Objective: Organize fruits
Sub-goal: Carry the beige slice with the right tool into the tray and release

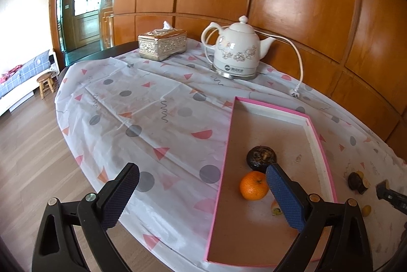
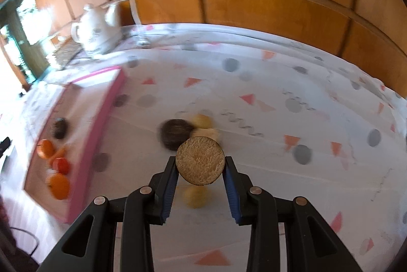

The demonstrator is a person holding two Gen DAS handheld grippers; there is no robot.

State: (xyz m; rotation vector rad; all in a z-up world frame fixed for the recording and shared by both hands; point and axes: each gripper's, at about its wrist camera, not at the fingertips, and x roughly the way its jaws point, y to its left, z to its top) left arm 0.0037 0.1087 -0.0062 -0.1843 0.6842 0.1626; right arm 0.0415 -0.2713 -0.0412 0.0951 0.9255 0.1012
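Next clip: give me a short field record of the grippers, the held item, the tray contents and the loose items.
left gripper: open, empty, above the pink-rimmed cardboard tray
right gripper: shut on a round tan cut fruit half
tray contents: orange tangerine, dark round fruit, others partly hidden
loose on tablecloth: dark round fruit, small yellow fruit

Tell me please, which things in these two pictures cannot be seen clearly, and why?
- Left wrist view: a small pale piece in the pink tray is half hidden by the left gripper finger.
- Left wrist view: the right gripper is cut off by the picture edge.
- Right wrist view: motion blur smears the tray fruits and the yellow piece under the held round slice.
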